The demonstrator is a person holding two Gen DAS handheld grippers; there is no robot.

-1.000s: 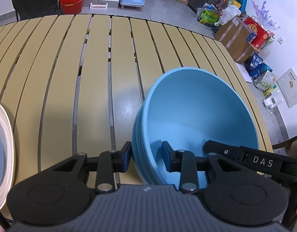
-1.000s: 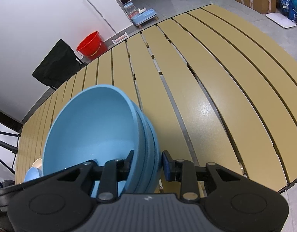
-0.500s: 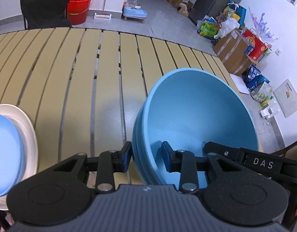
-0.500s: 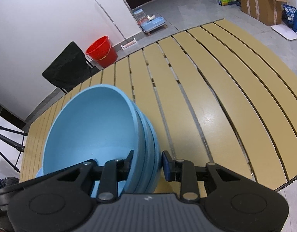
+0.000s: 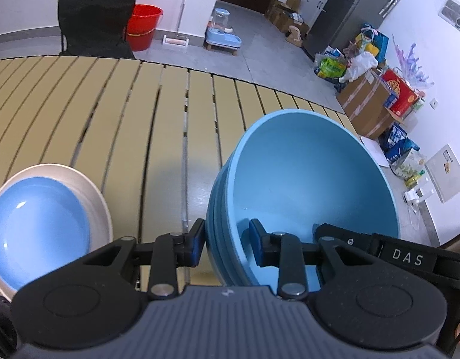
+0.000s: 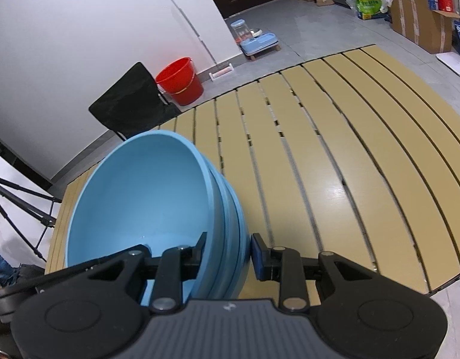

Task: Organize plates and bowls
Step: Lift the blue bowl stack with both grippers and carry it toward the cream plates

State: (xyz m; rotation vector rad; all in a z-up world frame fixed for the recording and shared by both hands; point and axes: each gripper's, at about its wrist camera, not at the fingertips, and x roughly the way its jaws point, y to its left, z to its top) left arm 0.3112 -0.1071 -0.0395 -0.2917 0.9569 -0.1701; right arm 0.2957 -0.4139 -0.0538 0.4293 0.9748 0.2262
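Bowls nested and in hand, not yet set down with the plates

Stack of nested light-blue plastic bowls (image 5: 304, 185) hangs above the tan slatted table (image 5: 158, 125), pinched at opposite rims by the left gripper (image 5: 225, 246) and right gripper (image 6: 227, 252), each narrowly closed on the stacked walls; blue plate on a white plate (image 5: 35, 227) lies near left; judging by this, stacking is done, placing remains.
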